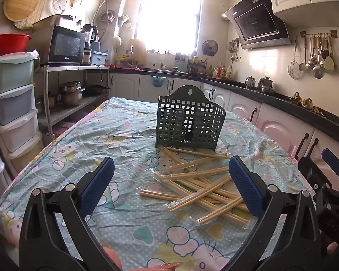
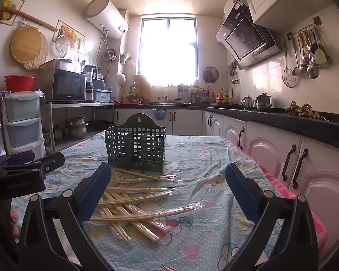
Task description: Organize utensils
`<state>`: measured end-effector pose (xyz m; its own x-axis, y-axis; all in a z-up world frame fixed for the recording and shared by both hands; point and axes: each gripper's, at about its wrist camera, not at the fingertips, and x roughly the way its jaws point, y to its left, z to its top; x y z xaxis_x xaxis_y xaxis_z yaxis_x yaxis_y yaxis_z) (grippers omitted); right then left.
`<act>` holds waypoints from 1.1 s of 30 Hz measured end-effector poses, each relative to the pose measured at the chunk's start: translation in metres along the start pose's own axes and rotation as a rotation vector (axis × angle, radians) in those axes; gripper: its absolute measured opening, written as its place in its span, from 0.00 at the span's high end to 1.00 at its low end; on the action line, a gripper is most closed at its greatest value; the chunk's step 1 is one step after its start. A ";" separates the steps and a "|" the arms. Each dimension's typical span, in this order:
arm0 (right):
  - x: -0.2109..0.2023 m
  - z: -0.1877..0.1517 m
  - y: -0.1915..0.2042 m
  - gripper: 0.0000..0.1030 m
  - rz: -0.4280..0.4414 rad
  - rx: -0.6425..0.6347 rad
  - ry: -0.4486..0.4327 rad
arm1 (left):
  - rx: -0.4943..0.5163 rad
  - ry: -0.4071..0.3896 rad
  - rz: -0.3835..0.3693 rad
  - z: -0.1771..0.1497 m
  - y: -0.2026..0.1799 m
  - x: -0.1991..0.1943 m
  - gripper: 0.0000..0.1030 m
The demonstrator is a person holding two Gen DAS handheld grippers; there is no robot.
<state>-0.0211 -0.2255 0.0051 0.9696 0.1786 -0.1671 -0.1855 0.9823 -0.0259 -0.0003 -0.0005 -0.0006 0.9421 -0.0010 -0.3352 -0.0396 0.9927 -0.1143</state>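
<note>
A loose pile of wooden chopsticks (image 1: 198,185) lies on the table, several in clear sleeves. It also shows in the right wrist view (image 2: 133,201). A dark green perforated utensil holder (image 1: 188,122) stands upright just behind the pile, and shows in the right wrist view (image 2: 136,144) too. My left gripper (image 1: 171,180) is open and empty, hovering over the near left of the pile. My right gripper (image 2: 168,187) is open and empty, to the right of the pile. The right gripper shows at the edge of the left wrist view (image 1: 327,176), and the left gripper at the left of the right wrist view (image 2: 22,169).
The table (image 1: 79,149) has a pale blue cartoon-print cloth under clear plastic. Plastic drawers (image 1: 13,103) and a metal shelf with pots (image 1: 72,94) stand to the left. Kitchen cabinets (image 2: 282,158) run along the right, close to the table's edge.
</note>
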 end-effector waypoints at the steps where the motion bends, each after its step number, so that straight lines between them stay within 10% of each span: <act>1: 0.000 0.000 0.000 0.05 0.000 0.001 0.001 | 0.000 -0.002 -0.002 0.001 -0.001 0.000 0.09; 33: -0.003 0.006 -0.002 0.05 0.000 0.002 -0.002 | 0.005 -0.010 -0.005 0.003 -0.005 -0.003 0.09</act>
<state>-0.0223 -0.2275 0.0116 0.9700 0.1783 -0.1655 -0.1848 0.9825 -0.0243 -0.0023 -0.0055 0.0035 0.9455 -0.0045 -0.3255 -0.0336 0.9932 -0.1114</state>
